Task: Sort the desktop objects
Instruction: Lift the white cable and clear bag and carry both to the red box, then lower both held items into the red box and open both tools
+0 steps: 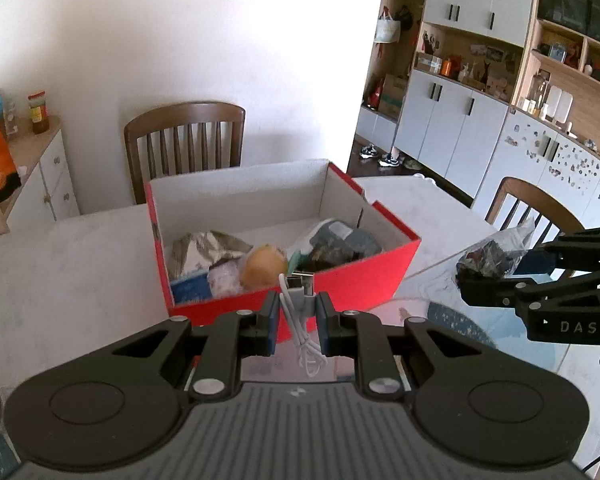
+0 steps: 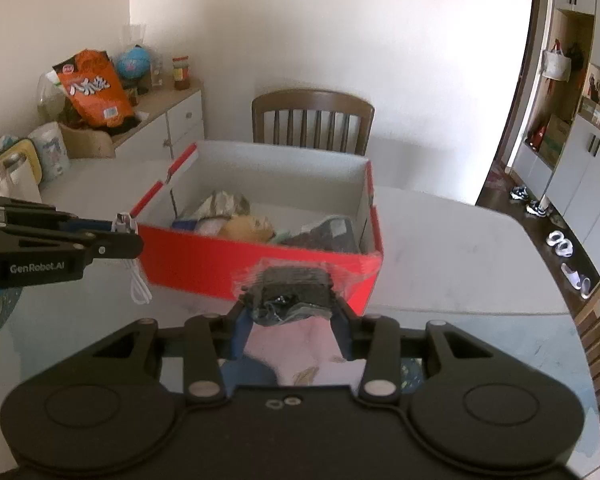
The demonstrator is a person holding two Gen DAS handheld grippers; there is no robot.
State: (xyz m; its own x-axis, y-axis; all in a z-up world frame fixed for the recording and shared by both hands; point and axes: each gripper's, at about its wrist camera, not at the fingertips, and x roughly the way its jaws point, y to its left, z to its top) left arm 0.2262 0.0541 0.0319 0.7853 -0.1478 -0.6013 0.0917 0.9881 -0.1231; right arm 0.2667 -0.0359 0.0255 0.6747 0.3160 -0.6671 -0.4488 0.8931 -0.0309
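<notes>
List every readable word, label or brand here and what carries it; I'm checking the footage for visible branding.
"DAS": black right gripper, side of its arm.
"GenRobot.AI": black left gripper, side of its arm.
Orange snack bag: large white characters and barcode label, too blurred to read.
Red-lidded jar: label unreadable.

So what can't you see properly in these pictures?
- Dark bag in the right gripper, right wrist view: crinkly plastic hides what's inside.
- Cable in the left gripper, left wrist view: its lower loops drop behind the gripper body.
- Box, both views: things are piled up, so the bottom ones are covered; the near wall hides the floor.
</notes>
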